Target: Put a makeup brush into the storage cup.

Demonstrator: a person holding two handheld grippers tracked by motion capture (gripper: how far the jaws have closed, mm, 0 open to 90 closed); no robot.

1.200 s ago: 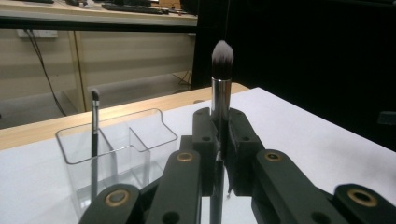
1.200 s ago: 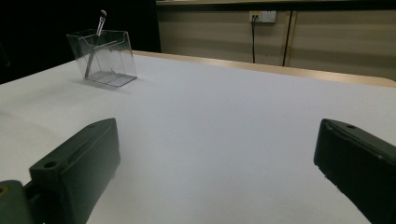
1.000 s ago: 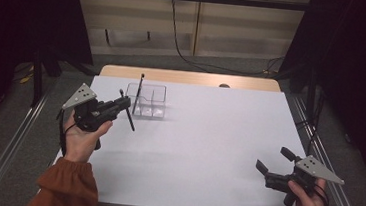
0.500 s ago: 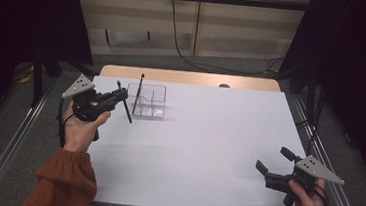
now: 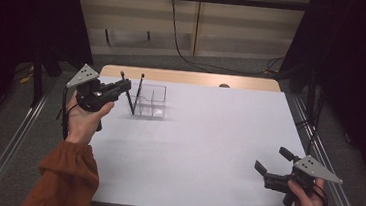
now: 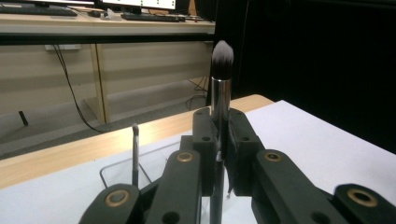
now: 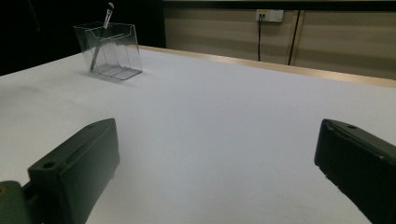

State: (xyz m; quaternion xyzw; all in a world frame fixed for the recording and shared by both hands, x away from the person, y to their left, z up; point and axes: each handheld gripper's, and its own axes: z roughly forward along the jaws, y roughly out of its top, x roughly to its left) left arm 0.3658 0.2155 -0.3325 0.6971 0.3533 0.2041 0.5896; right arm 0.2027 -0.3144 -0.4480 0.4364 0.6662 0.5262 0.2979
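Progress looks partial: one slim brush (image 5: 139, 90) already stands in the clear organizer (image 5: 152, 101) far left on the counter (image 5: 207, 150). Left gripper (image 5: 122, 84) clamps a makeup brush (image 6: 221, 98) beside it, not yet inserted; right gripper (image 5: 272, 166) gapes empty, near right.

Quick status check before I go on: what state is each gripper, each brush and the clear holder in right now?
Left gripper: shut on the makeup brush, held beside the holder.
Makeup brush: clamped upright, bristles up.
Thin brush: standing tilted in the holder.
Clear holder: upright on the table.
Right gripper: open, nothing between its jaws, low over the table.
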